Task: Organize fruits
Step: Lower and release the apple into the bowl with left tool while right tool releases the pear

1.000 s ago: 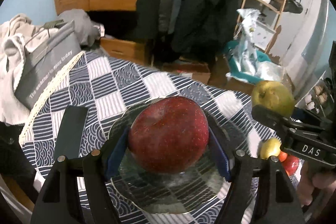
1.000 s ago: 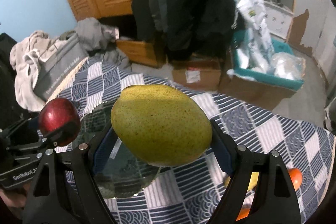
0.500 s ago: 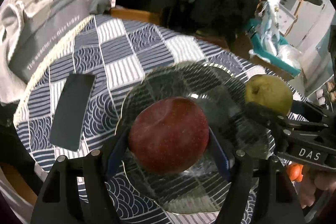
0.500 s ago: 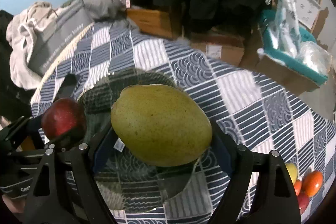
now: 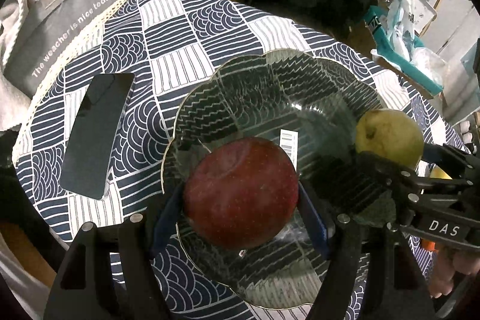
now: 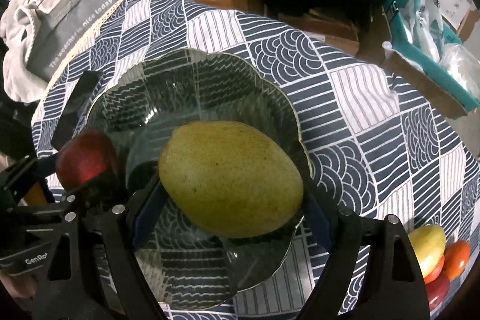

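Observation:
My left gripper (image 5: 240, 197) is shut on a dark red apple (image 5: 240, 194) and holds it over the near part of a clear glass plate (image 5: 270, 86) with a scalloped gold rim. My right gripper (image 6: 231, 182) is shut on a yellow-green pear (image 6: 231, 179) and holds it over the same plate (image 6: 192, 86). The pear (image 5: 388, 135) and the right gripper show at the right of the left wrist view. The apple (image 6: 85, 159) shows at the left of the right wrist view.
The plate sits on a round table with a navy and white patterned cloth (image 5: 180, 29). A black phone (image 5: 96, 134) lies left of the plate. A grey bag (image 5: 57, 20) stands at the far left edge. Several small fruits (image 6: 435, 257) lie at the table's right.
Both grippers have moved forward and down over the glass plate, each still holding its fruit. The plate now fills more of both views.

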A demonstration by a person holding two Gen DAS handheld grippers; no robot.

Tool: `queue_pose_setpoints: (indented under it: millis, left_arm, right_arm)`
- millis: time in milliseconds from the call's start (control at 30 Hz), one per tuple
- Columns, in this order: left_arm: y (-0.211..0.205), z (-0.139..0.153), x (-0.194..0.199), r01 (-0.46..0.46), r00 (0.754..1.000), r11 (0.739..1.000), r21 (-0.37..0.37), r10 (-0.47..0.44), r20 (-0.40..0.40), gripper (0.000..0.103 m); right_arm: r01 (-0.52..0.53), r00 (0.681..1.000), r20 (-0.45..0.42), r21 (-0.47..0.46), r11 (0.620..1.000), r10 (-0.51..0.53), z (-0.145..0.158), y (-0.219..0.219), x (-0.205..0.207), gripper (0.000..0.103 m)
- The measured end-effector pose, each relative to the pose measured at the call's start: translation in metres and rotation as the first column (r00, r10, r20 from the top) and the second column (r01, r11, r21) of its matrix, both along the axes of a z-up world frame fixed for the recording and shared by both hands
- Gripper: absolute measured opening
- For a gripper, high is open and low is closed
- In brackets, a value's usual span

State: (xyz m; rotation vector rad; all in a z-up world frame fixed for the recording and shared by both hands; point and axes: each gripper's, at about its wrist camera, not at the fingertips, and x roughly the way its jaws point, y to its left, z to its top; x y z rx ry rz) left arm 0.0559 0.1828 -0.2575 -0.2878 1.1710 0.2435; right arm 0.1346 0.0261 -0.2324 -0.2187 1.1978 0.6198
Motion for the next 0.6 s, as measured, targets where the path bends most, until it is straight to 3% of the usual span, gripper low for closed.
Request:
queue_pose_setpoints:
  millis: [267, 400, 600]
  left_arm:
    - [0.0, -0.013, 0.002, 0.012, 0.999, 1.0, -0.028, -0.013, -0.047, 0.076]
    - [-0.006, -0.014, 0.003, 0.039, 0.997, 0.999, 0.007, -0.038, -0.06, 0.076]
    - [-0.011, -0.017, 0.003, 0.06, 0.995, 0.998, 0.006, -0.059, -0.079, 0.076]
  right_arm:
    - [-0.004, 1.0, -0.027, -0.004, 1.0, 0.004, -0.004, 0.002, 0.003, 0.084]
    - [-0.009, 1.0, -0.028, -0.009, 1.0, 0.009, -0.005, 0.003, 0.002, 0.084]
    - [0.039, 0.997, -0.064, 0.079, 0.996, -0.034, 0.003, -0.009, 0.012, 0.081]
